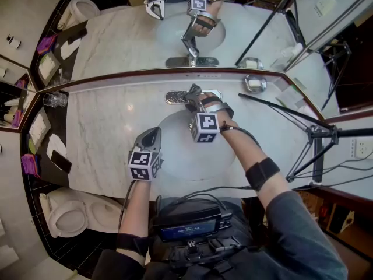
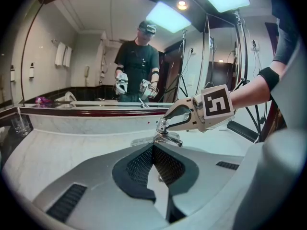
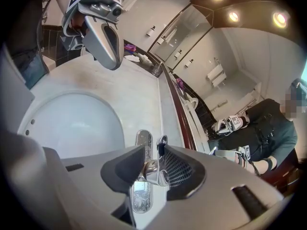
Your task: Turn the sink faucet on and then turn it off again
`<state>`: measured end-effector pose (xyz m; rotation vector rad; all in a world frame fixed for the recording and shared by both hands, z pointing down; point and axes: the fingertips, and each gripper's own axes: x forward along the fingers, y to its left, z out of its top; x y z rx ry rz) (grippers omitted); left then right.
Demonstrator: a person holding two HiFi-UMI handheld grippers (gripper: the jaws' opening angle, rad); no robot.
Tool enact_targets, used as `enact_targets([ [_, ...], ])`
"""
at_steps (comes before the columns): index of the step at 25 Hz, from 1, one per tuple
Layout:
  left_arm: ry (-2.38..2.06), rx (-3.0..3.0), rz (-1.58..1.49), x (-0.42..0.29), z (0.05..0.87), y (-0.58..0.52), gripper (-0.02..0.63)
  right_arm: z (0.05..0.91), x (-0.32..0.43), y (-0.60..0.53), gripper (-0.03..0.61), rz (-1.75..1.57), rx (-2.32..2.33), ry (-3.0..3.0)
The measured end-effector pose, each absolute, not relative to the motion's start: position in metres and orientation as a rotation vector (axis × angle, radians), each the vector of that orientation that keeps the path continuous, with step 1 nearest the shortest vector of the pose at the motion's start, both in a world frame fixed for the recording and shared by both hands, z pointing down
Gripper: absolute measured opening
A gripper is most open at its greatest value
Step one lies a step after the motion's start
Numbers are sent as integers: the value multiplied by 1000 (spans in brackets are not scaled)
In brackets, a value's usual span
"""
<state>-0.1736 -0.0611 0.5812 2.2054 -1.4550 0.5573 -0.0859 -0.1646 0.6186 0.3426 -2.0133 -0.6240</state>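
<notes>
Up close, the right gripper view gives what the other two do not: the right gripper [image 3: 151, 161] has its two dark pads pinching the single chrome lever [image 3: 152, 171] of the faucet [image 2: 166, 137], with the long base plate [image 3: 142, 143] lying just beyond. From the head view that grip is covered by the gripper's own body and marker cube, and only the spot can be read: the faucet stands at the back rim of the one oval basin [image 3: 72, 123], against the foot of the mirror [image 1: 116, 45]. The left gripper view shows the same grip from the side, one jaw of the right gripper arched over the lever's top. That view also looks straight onto the left gripper [image 1: 152, 133], whose jaws are pressed together with nothing between them. The head view places it over the near part of the basin, well apart from the faucet. Only the head view takes in the whole marble counter [image 1: 99, 139], with one glass [image 1: 55, 100] at its far left corner, one soap dish [image 1: 255, 83] to the right of the faucet, and one toilet [image 1: 70, 214] on the floor at lower left. There are two grippers, one faucet and one basin.
</notes>
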Motion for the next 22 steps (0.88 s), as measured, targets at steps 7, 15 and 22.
enact_targets([
  [7, -1451, 2204, 562, -173, 582, -62, 3, 624, -93, -158, 132, -644, 302, -1985],
  [15, -1453, 2190, 563, -177, 587, -61, 3, 637, -98, -147, 124, -665, 239, -1939],
  [22, -1458, 2185, 558, -179, 587, -60, 3, 640, -99, -146, 114, -688, 243, -1914],
])
